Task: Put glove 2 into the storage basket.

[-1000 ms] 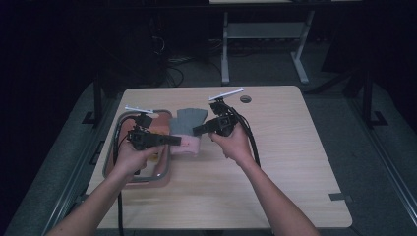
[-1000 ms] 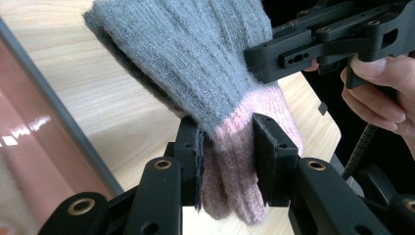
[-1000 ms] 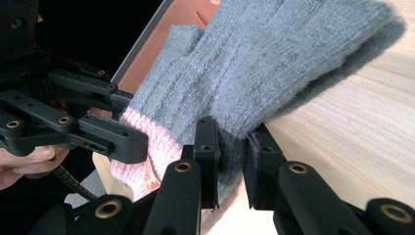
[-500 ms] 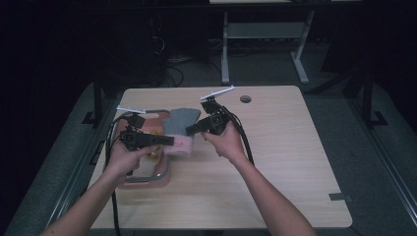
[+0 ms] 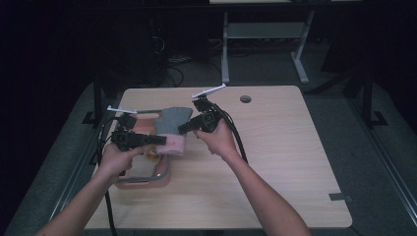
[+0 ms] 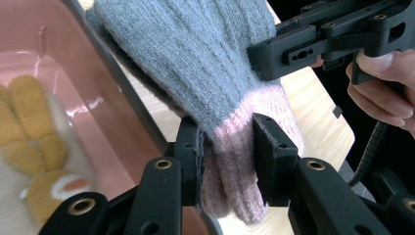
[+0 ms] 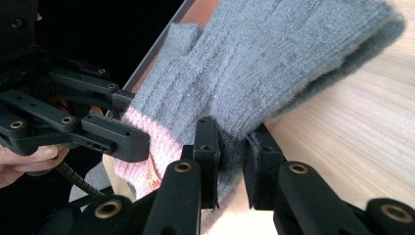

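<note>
Glove (image 5: pixel 169 129), grey with pink cuff, hangs left of centre in the high view over a pink tray (image 5: pixel 147 179). Left gripper (image 6: pixel 227 161) view: jaws pinch the cuff. Right gripper (image 7: pixel 231 161) view: jaws pinch the grey knit; soft, light, floppy, best held by edges

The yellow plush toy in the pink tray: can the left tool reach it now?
Probably not yet. The left tool is shut on the glove, so it is busy, though the plush toy lies uncovered in the tray.

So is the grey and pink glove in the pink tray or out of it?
Out. The glove hangs above the tray's edge, clamped by the left hand-held gripper and right hand-held gripper.
</note>
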{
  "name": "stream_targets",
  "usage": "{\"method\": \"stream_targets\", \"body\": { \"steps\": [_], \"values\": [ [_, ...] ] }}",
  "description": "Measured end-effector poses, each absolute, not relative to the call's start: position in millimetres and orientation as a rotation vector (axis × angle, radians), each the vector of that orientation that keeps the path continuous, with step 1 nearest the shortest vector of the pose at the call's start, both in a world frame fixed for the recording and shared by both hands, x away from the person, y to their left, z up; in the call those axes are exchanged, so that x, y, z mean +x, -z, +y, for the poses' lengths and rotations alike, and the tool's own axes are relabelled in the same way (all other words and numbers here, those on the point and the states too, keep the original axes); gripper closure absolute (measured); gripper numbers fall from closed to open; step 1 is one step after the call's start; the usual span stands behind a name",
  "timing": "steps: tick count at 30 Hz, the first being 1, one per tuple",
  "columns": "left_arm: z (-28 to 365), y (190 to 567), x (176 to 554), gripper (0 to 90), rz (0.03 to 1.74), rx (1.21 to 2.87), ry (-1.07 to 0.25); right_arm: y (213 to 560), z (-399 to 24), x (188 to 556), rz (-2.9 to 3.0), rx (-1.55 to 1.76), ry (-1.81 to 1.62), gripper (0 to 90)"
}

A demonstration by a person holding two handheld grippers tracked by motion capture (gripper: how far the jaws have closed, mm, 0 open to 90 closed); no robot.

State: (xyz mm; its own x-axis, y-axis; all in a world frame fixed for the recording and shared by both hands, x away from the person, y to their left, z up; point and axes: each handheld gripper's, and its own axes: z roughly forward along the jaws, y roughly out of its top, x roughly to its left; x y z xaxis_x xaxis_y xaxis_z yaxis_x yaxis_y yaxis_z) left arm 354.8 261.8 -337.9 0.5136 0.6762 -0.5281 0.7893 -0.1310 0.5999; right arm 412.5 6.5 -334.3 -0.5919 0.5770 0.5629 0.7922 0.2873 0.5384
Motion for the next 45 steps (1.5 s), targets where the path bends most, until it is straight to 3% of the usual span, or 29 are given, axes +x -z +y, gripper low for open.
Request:
{"method": "stream_targets", "body": {
  "steps": [45],
  "values": [
    [326.8, 349.4, 344.4, 67.1, 1.353, 1.842, 0.097, 349.0, 85.9, 426.7, -2.359, -1.148, 1.086, 76.4]
  ]
}}
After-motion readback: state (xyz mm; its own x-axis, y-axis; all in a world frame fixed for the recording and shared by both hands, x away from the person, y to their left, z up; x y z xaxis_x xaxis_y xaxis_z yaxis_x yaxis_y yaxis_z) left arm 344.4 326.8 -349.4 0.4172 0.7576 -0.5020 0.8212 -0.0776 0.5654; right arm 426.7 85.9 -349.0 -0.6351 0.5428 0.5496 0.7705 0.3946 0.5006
